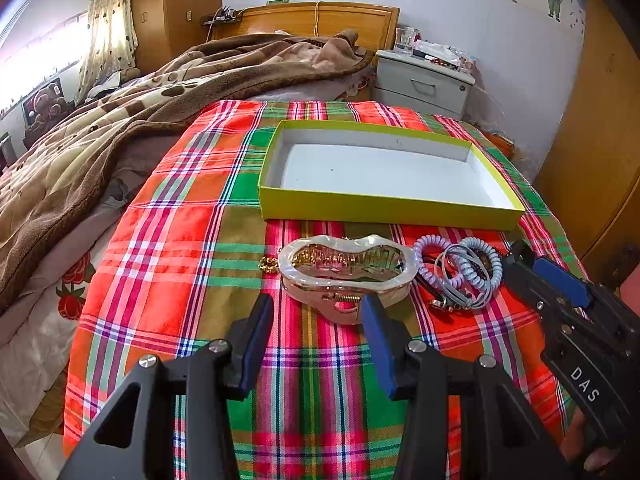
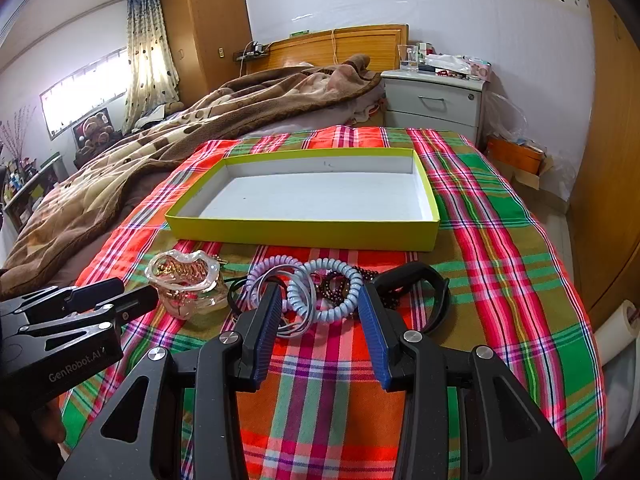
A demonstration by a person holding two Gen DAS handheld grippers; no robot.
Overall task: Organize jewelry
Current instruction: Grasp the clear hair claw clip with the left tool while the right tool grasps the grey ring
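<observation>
Blue-padded left tongs [image 1: 318,312] are seen spread apart at the bottom of the left wrist view, with nothing held, just short of a pearly, gold-lined hair claw [image 1: 347,268] at centre frame. Right tongs [image 2: 320,312] are likewise shown parted and unloaded at the lower middle of the right wrist view, poised over a tangle of pale blue spiral hair ties [image 2: 320,294], dark beaded bracelets [image 2: 338,284] and a black band [image 2: 424,280]. A small gold chain [image 1: 269,266] can be made out beside the claw's left edge. Everything is laid on a bright plaid cloth [image 1: 168,240] spread over the bed. Beyond the pile, in the upper middle of both views, a yellow-walled box [image 2: 304,234] with a white floor is pictured with nothing in it. Judged from this, sorting has not been started: every piece remains to be lifted and placed into the box.
</observation>
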